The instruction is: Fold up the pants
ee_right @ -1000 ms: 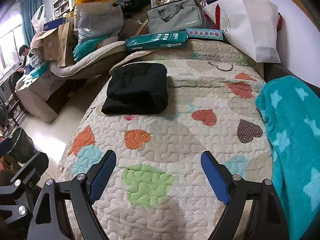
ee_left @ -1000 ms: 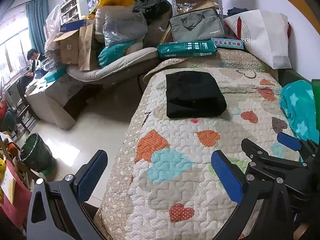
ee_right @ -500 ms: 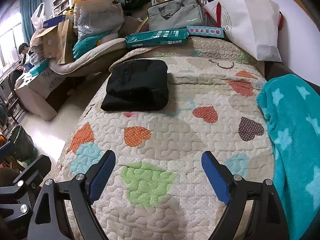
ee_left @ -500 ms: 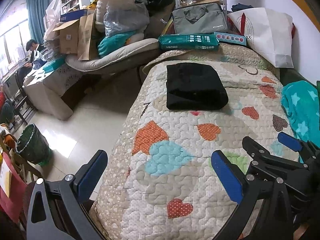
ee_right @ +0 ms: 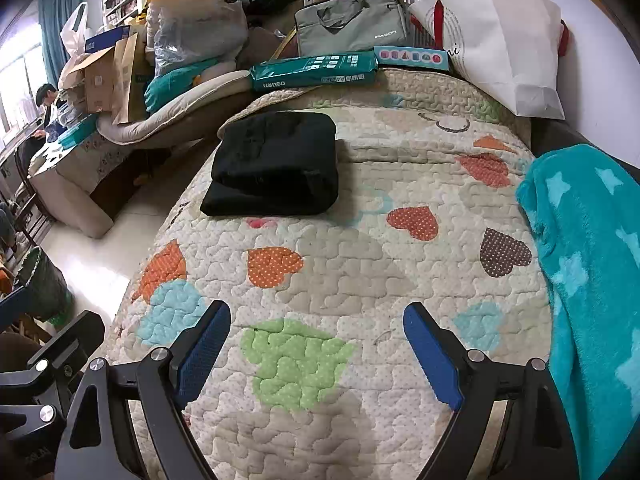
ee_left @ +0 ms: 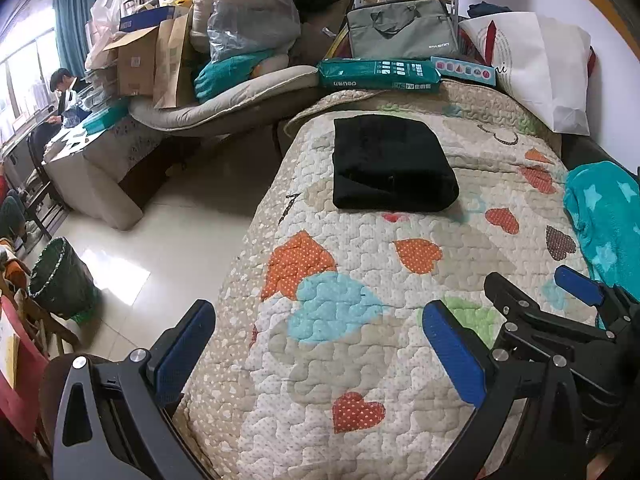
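Both tongs (ee_left: 320, 346) (ee_right: 316, 342) agape, folded pants (ee_right: 276, 170) well beyond

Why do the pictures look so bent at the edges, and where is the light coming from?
Both views are fisheye: black corners, and the bed quilt bulges. In the left view, daylight from the window leaves glare on the floor. The folded black pants are too dark for fabric detail in the right view.

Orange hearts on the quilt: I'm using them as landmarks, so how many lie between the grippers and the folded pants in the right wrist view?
2: one large orange heart near the quilt's left edge, one smaller toward the middle. The black pants may hide others.
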Demonstrator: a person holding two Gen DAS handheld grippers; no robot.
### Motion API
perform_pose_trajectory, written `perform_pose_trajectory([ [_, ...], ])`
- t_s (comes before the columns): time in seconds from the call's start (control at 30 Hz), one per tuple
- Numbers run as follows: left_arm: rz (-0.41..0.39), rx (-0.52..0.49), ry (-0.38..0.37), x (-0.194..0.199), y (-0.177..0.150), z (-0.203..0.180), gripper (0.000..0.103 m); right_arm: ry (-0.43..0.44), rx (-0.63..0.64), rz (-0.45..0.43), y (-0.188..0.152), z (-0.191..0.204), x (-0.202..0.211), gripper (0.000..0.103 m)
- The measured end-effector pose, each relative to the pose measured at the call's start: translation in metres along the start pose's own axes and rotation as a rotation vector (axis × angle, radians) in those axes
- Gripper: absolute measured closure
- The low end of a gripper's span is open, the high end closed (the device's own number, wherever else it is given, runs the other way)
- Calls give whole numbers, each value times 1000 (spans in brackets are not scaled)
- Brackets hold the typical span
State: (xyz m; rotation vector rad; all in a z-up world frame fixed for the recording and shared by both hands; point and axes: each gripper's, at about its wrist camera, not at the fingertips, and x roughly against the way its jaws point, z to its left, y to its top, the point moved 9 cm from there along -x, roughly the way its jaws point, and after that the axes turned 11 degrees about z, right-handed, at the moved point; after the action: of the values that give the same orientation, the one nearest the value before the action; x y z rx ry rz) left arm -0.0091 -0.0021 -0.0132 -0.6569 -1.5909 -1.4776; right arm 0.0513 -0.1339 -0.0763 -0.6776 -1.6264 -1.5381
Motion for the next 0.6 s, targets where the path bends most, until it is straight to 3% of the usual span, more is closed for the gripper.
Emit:
perform_pose_trajectory([
  [0.6,42,27,-20,-11,-7,5,0,-7,10,5,-3,2,-3,11],
])
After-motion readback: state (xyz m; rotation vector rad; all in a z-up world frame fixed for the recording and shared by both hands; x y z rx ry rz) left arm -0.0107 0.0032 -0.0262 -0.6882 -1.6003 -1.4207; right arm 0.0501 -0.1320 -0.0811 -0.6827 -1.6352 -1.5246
